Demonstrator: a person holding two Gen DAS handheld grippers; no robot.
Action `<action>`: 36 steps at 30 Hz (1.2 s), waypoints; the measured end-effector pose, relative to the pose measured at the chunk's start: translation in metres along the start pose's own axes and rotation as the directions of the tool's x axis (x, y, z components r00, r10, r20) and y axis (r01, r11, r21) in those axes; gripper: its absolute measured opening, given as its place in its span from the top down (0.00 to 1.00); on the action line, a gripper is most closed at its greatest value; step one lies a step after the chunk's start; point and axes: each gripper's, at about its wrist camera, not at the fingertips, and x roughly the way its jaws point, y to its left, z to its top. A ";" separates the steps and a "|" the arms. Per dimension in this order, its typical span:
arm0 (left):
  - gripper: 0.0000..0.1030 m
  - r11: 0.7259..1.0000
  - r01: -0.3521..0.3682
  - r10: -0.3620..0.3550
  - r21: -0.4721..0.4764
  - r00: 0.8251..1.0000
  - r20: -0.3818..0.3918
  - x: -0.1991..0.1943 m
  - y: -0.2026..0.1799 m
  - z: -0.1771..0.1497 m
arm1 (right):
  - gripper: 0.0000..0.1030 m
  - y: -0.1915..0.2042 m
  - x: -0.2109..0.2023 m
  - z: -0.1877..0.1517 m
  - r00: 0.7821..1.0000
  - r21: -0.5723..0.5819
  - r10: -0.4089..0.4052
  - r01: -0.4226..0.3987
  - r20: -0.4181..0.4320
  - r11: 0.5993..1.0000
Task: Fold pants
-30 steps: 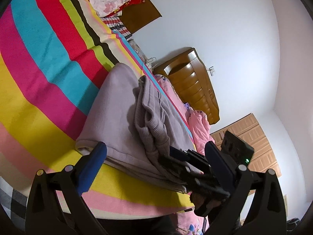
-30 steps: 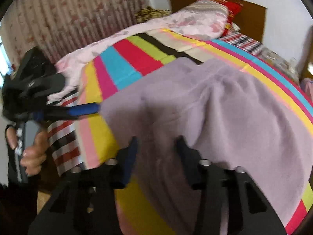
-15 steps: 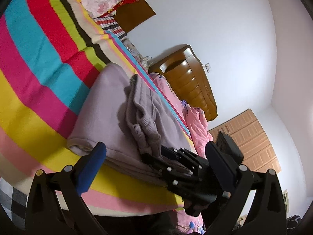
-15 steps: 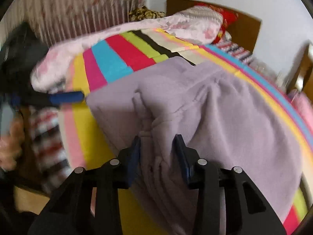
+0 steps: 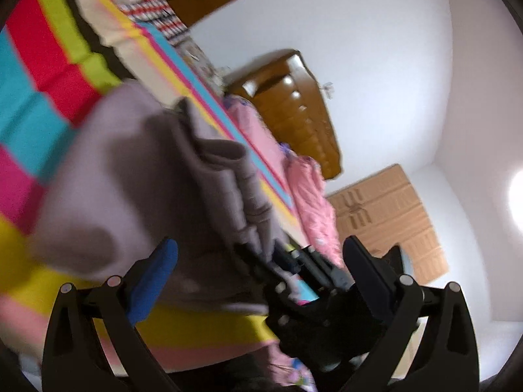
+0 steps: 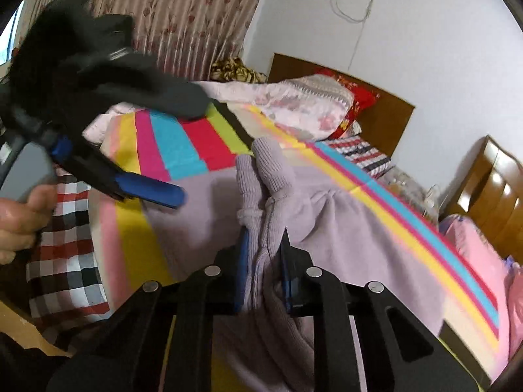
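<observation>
Lilac knit pants (image 6: 343, 228) lie partly folded on the striped bedspread (image 6: 183, 143); they also show in the left wrist view (image 5: 124, 170). My right gripper (image 6: 264, 248) is shut on the ribbed cuffs (image 6: 261, 176), which stand up bunched between its fingers. It also appears in the left wrist view (image 5: 294, 281) at the near edge of the pants. My left gripper (image 5: 258, 258) is open and empty, just off the near edge of the pants. It shows in the right wrist view (image 6: 143, 189) at the left, above the bed edge.
Pillows and a floral quilt (image 6: 287, 104) lie by the wooden headboard (image 6: 385, 117). A wooden dresser (image 5: 294, 107) and pink clothing (image 5: 310, 202) stand beside the bed. A checked sheet (image 6: 65, 245) hangs at the bed's near edge. A curtain (image 6: 163, 16) hangs behind.
My right gripper has closed on the cuffs and lifted them up. My left gripper has moved in closer to the pants and stays open.
</observation>
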 end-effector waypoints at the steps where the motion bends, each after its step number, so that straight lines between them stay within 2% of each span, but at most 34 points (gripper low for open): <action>1: 0.02 1.000 0.020 -0.021 -0.006 1.000 -0.023 0.009 -0.002 0.005 | 0.83 0.000 -0.001 0.000 1.000 -0.008 -0.009 0.009 0.002 1.000; 3: 0.02 0.999 0.036 -0.038 -0.037 0.997 -0.067 0.034 -0.003 0.021 | 0.83 0.006 0.000 -0.002 1.000 -0.048 -0.029 0.029 -0.001 0.998; 7: 0.02 0.994 -0.061 0.044 -0.096 0.985 -0.165 0.080 0.013 0.047 | 0.83 0.026 0.004 -0.008 0.994 -0.150 -0.112 0.111 -0.002 0.982; 8: 0.13 0.989 -0.120 0.102 -0.084 0.975 -0.195 0.092 0.019 0.049 | 0.83 0.029 0.006 -0.010 0.992 -0.165 -0.124 0.121 -0.006 0.979; 9: 0.28 0.979 -0.190 0.169 -0.076 0.961 -0.221 0.102 0.025 0.048 | 0.78 0.030 0.008 -0.011 0.992 -0.171 -0.120 0.115 -0.023 0.979; 10: 0.55 0.966 -0.248 0.226 -0.068 0.946 -0.233 0.106 0.030 0.046 | 0.74 0.031 0.008 -0.013 0.994 -0.174 -0.105 0.097 -0.041 0.980; 11: 0.66 0.952 -0.303 0.288 -0.036 0.930 -0.227 0.108 0.036 0.041 | 0.61 0.030 0.005 -0.016 0.994 -0.178 -0.101 0.092 -0.043 0.980; 12: 0.67 0.955 -0.294 0.283 -0.023 0.935 -0.214 0.108 0.041 0.038 | 0.50 0.028 -0.006 -0.020 0.994 -0.177 -0.111 0.106 -0.019 0.979; 13: 0.70 0.962 -0.270 0.260 -0.025 0.945 -0.198 0.104 0.045 0.036 | 0.45 0.021 -0.020 -0.025 0.991 -0.152 -0.135 0.135 0.012 0.979; 15: 0.71 0.973 -0.230 0.221 -0.033 0.960 -0.175 0.098 0.050 0.033 | 0.27 -0.005 -0.053 -0.039 0.979 -0.018 -0.194 0.196 0.066 0.980; 17: 0.71 0.972 -0.236 0.231 -0.014 0.959 -0.167 0.097 0.050 0.030 | 0.13 -0.043 -0.088 -0.066 0.965 0.176 -0.249 0.232 0.081 0.957; 20: 0.71 0.965 -0.262 0.260 0.012 0.951 -0.166 0.095 0.046 0.029 | 0.13 -0.071 -0.111 -0.111 0.967 0.303 -0.254 0.245 -0.009 0.921; 23: 0.70 0.965 -0.261 0.257 -0.004 0.951 -0.174 0.096 0.045 0.029 | 0.13 -0.075 -0.107 -0.142 0.965 0.346 -0.240 0.263 -0.107 0.901; 26: 0.68 0.966 -0.259 0.251 -0.024 0.952 -0.178 0.093 0.048 0.031 | 0.13 -0.065 -0.092 -0.149 0.961 0.344 -0.247 0.275 -0.123 0.898; 29: 0.68 0.963 -0.269 0.261 -0.024 0.949 -0.175 0.093 0.046 0.030 | 0.13 -0.064 -0.074 -0.144 0.950 0.368 -0.284 0.313 -0.131 0.876; 32: 0.72 0.958 -0.287 0.284 0.001 0.946 -0.158 0.092 0.039 0.028 | 0.13 -0.054 -0.070 -0.140 0.927 0.361 -0.341 0.375 -0.155 0.854; 34: 0.75 0.948 -0.315 0.317 0.038 0.938 -0.136 0.093 0.027 0.027 | 0.13 -0.054 -0.057 -0.138 0.897 0.312 -0.390 0.439 -0.210 0.842; 35: 0.77 0.941 -0.328 0.336 0.085 0.935 -0.113 0.092 0.011 0.028 | 0.13 -0.052 -0.049 -0.139 0.884 0.280 -0.401 0.458 -0.239 0.844; 36: 0.78 0.939 -0.320 0.331 0.123 0.939 -0.089 0.089 -0.006 0.030 | 0.13 -0.051 -0.046 -0.140 0.880 0.266 -0.418 0.469 -0.228 0.842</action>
